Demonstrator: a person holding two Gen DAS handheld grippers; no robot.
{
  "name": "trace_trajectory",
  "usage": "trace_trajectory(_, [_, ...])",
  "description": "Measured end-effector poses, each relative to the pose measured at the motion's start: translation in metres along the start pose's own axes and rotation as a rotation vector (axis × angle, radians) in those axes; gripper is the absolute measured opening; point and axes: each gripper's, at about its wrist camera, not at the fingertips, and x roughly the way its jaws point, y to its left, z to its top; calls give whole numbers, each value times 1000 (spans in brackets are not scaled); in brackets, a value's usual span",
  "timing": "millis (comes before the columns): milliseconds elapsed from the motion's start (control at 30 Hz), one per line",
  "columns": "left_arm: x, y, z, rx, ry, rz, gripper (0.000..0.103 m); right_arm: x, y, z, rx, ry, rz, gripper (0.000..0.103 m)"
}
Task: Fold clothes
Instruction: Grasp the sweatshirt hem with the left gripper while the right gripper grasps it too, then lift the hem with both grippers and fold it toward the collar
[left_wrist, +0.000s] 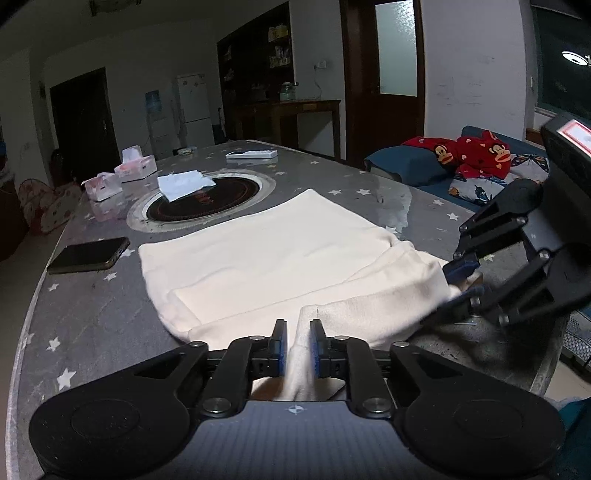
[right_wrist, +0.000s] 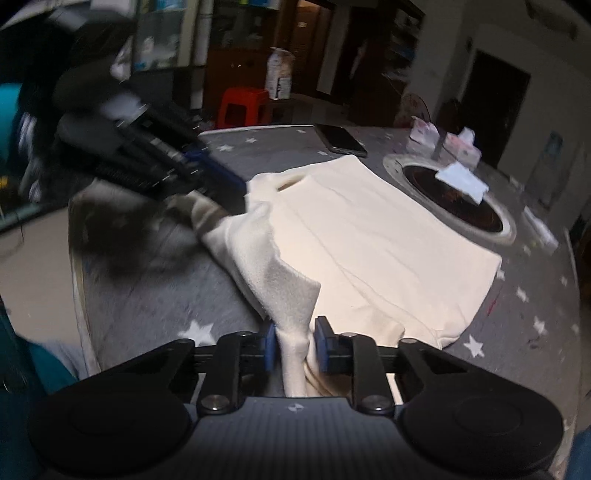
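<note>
A cream garment (left_wrist: 266, 258) lies spread on the grey star-patterned table (left_wrist: 92, 314); it also shows in the right wrist view (right_wrist: 369, 240). My left gripper (left_wrist: 298, 341) is shut on a fold of the cream garment at its near edge. My right gripper (right_wrist: 295, 347) is shut on another bunch of the cream garment and lifts it a little. The right gripper also shows in the left wrist view (left_wrist: 461, 280) at the garment's right end. The left gripper shows blurred in the right wrist view (right_wrist: 221, 177) at the garment's far left corner.
A black phone (left_wrist: 88, 254) lies left of the garment. A round inset hob (left_wrist: 203, 201) with a white tissue (left_wrist: 184, 182) on it sits behind the garment. Tissue packs (left_wrist: 122, 171) and a white box (left_wrist: 251, 154) are farther back. A sofa with red clothes (left_wrist: 476, 151) stands right.
</note>
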Motion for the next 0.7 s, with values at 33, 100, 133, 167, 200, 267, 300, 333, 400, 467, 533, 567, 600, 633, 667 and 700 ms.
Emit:
trace_trajectory(33, [-4, 0, -2, 9, -1, 0, 26, 0, -5, 1, 21, -1, 11, 18])
trace_trajectory(100, [-12, -2, -6, 36, -3, 6, 39, 2, -12, 3, 55, -1, 27, 17])
trace_trajectory(133, [-16, -4, -9, 53, -3, 9, 42, 3, -15, 4, 68, -1, 33, 17])
trace_trajectory(167, [-18, -7, -11, 70, 0, 9, 42, 3, -18, 5, 75, -2, 36, 17])
trace_trajectory(200, [-21, -10, -14, 88, 3, 10, 42, 4, -19, 6, 82, -3, 38, 17])
trace_trajectory(267, [-24, -16, -20, 129, 10, 17, 43, 4, -21, 8, 86, -6, 38, 17])
trace_trajectory(300, [-24, -18, -23, 151, 14, 24, 43, 4, -22, 8, 88, -8, 37, 17])
trace_trajectory(333, [-23, -21, -26, 175, 18, 33, 43, 5, -23, 9, 91, -9, 36, 17])
trace_trajectory(400, [-20, -25, -31, 225, 27, 51, 43, 6, -24, 10, 99, -11, 32, 17])
trace_trajectory(467, [-17, -28, -36, 276, 37, 69, 42, 6, -23, 10, 107, -14, 28, 16])
trace_trajectory(533, [-13, -29, -40, 310, 45, 81, 39, 5, -22, 8, 117, -23, 20, 16])
trace_trajectory(567, [-12, -28, -41, 311, 49, 80, 28, 4, -21, 7, 123, -29, 16, 15])
trace_trajectory(600, [-11, -26, -42, 302, 52, 77, 23, 4, -20, 6, 129, -35, 12, 14])
trace_trajectory(633, [-11, -25, -41, 292, 52, 75, 19, 3, -19, 5, 134, -42, 7, 14])
trace_trajectory(667, [-12, -24, -40, 284, 46, 77, 15, 2, -18, 4, 139, -49, 3, 12])
trace_trajectory(700, [-14, -24, -38, 278, 37, 82, 14, 0, -16, 3, 143, -57, -1, 11])
